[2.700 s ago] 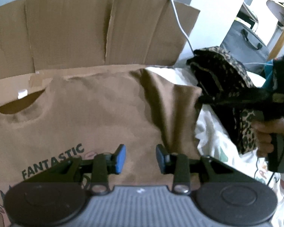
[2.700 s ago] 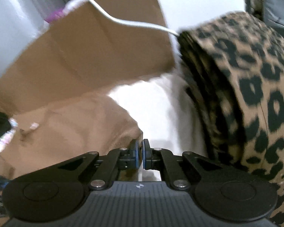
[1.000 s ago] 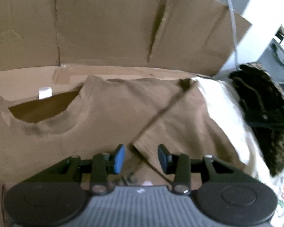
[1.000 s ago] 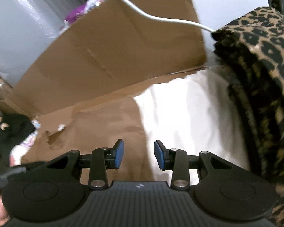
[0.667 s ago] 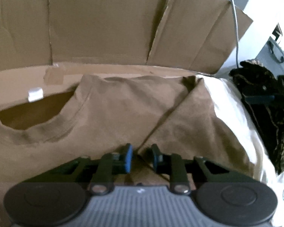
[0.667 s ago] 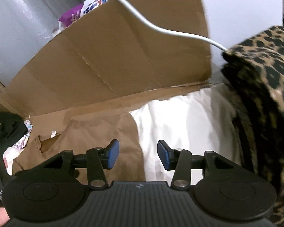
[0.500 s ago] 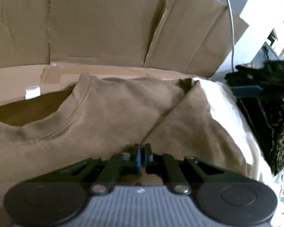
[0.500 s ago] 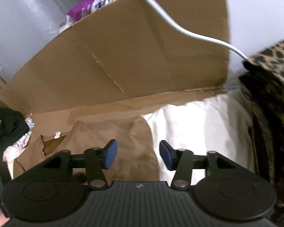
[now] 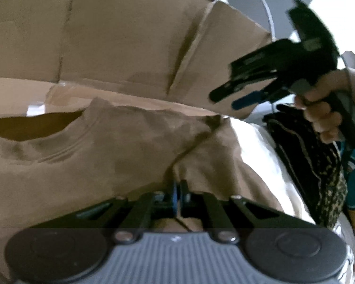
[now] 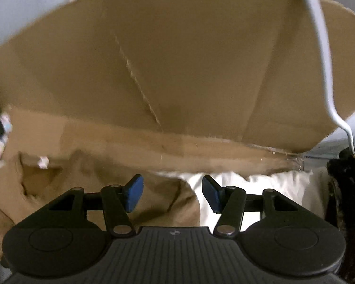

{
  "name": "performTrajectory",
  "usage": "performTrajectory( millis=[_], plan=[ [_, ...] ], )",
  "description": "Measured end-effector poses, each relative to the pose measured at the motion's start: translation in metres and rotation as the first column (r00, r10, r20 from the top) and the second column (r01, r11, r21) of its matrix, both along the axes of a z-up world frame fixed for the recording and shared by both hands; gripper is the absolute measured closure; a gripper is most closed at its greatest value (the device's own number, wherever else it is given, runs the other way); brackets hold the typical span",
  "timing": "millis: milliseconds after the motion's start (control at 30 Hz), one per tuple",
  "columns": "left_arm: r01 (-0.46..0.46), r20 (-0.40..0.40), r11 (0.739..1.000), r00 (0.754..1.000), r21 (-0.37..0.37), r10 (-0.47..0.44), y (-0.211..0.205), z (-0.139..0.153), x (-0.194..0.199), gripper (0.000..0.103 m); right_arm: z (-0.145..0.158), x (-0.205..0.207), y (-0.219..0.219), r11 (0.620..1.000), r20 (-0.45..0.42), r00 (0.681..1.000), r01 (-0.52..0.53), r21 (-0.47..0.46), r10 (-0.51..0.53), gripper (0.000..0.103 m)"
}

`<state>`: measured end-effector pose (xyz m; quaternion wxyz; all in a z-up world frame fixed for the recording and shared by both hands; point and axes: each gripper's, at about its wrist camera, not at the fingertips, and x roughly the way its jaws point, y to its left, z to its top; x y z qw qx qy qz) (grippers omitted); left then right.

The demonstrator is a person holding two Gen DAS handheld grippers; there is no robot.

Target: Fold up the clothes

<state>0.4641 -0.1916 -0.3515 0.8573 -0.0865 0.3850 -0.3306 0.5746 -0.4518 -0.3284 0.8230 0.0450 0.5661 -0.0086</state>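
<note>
1. The cardboard sheet stands as a wall from 9 to 3 o'clock in both views and closes off the far side, its foot flap running flat under the clothes.
2. The brown T-shirt lies flat on that flap, neck opening at 9 o'clock, one sleeve folded in along a crease toward 1 o'clock.
3. White bedding gives bare room at 3 o'clock, up to the leopard-print garment, which the frame edge cuts off.
4. The left gripper is pinched tight on the T-shirt at the crease; how much cloth it has is probably a single fold, blurred.
5. The right gripper, held in a hand, hovers over the shirt's edge with jaws parted and nothing between them.
</note>
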Motion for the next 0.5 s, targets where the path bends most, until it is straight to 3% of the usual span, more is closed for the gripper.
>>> performTrajectory(
  millis=[100,167,200,300,500],
  plan=[
    [-0.001,0.002,1.0,1.0,-0.001,0.001,0.002,0.001,-0.001,0.101,-0.016,0.005,0.012,0.995,-0.085,0.996,-0.043,-0.091,0.035,0.047],
    [0.009,-0.002,1.0,1.0,-0.018,-0.009,0.005,0.004,-0.004,0.101,-0.026,0.007,0.012,0.99,-0.118,0.992,-0.048,-0.132,0.032,0.058],
    [0.014,-0.004,1.0,1.0,-0.027,-0.014,0.006,0.005,-0.006,0.101,-0.029,0.008,0.012,0.987,-0.121,0.992,-0.047,-0.153,0.028,0.058],
    [0.056,0.012,0.997,0.998,-0.06,-0.055,0.004,0.015,-0.016,0.102,-0.03,0.01,0.008,0.975,-0.074,0.997,-0.016,-0.222,0.0,0.058],
    [0.145,0.052,0.984,0.989,-0.102,-0.14,-0.016,0.029,-0.03,0.101,-0.005,0.01,-0.013,0.98,0.083,0.991,0.122,-0.16,-0.11,0.057]
  ],
)
